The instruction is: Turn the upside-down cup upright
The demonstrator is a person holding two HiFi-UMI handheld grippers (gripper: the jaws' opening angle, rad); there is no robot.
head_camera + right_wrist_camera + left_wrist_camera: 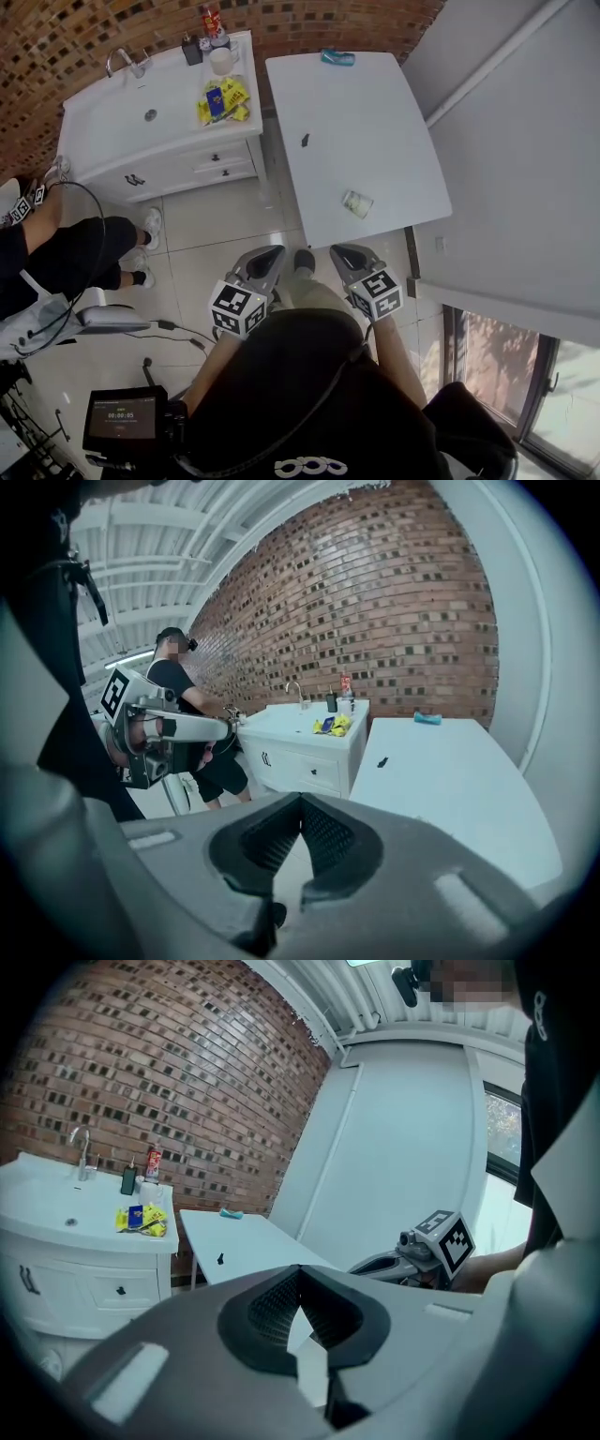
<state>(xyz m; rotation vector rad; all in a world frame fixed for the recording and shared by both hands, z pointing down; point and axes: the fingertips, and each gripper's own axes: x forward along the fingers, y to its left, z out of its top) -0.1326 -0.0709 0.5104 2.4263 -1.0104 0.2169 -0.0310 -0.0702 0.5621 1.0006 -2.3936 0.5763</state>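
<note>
The cup [357,203], small and pale with a greenish print, rests on the white table [375,122] close to its near edge. Both grippers hang over the floor just short of that edge. My left gripper [271,254] is shut with nothing in it, below and left of the cup. My right gripper [350,252] is also shut and empty, almost straight below the cup. In the left gripper view the closed left gripper [300,1283] points toward the table [246,1243], with the right gripper [412,1256] beside it. The right gripper view shows its own jaws [300,810] closed; the cup is hidden in both gripper views.
On the table lie a small black item [305,141] and a teal object [337,57] at the far end. A white vanity with sink [150,117], yellow packets [223,100] and a mug [222,60] stands to the left. A seated person [66,253], cables and a monitor [124,418] occupy the floor at left.
</note>
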